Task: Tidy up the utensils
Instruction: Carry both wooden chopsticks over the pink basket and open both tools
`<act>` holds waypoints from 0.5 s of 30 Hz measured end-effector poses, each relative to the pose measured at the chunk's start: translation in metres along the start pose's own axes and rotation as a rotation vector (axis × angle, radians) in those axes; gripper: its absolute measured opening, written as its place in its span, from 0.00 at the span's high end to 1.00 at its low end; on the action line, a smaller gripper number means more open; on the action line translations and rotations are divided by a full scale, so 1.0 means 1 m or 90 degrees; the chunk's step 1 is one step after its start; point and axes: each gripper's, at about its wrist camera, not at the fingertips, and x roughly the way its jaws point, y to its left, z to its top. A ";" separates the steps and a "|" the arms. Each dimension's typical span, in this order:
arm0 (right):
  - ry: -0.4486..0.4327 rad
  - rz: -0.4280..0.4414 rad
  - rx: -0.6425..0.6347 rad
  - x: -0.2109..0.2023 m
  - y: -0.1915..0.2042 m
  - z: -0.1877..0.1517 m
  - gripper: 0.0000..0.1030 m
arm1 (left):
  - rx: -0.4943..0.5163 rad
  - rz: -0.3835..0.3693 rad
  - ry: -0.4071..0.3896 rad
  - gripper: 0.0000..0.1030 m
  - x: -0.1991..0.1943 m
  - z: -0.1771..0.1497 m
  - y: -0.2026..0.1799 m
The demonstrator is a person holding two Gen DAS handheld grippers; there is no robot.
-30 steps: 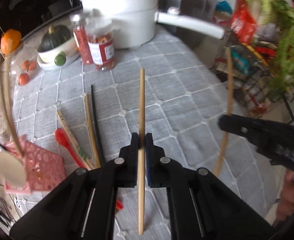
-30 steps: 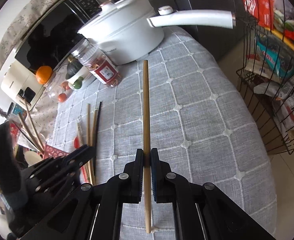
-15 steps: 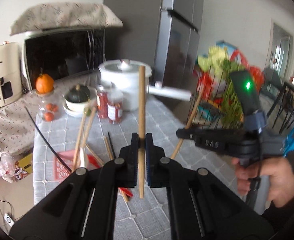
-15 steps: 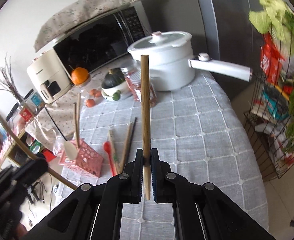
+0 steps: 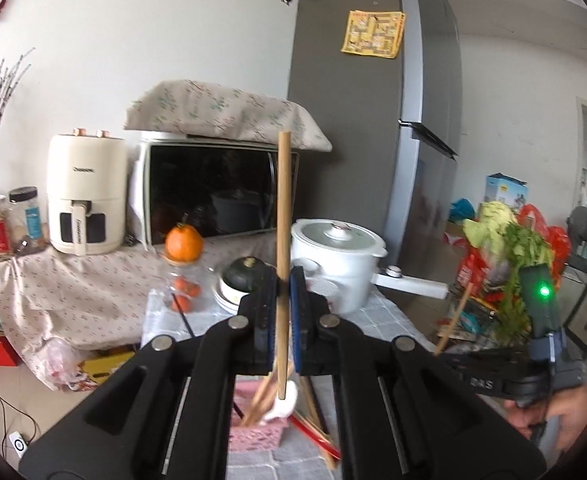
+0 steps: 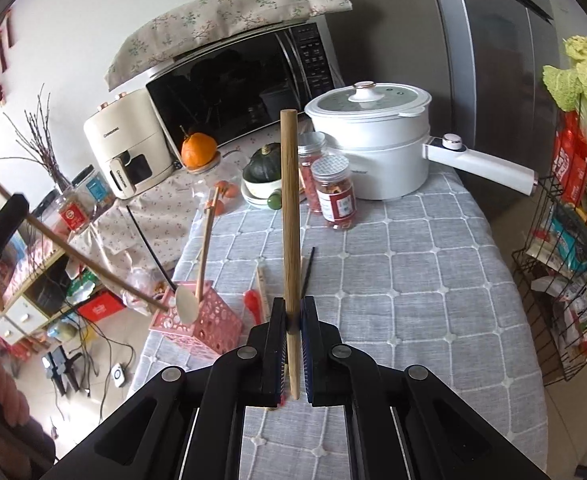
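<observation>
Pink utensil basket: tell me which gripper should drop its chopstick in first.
Left, probably. The left gripper holds its chopstick with the lower tip just above the pink utensil basket; the right gripper holds its chopstick off to the basket's side.

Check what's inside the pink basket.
In the pink basket: a wooden spoon standing bowl-end up, plus the tip of the chopstick from the left gripper. The basket's bottom is hidden by its walls.

My left camera looked nearly level toward the microwave (image 5: 217, 196); my right one tilted down over the table (image 6: 413, 280). Both caught the white pot (image 5: 337, 264).
</observation>
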 end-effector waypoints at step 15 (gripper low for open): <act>-0.011 0.029 -0.025 0.001 0.021 -0.006 0.93 | 0.003 0.066 0.119 0.93 0.055 -0.050 0.035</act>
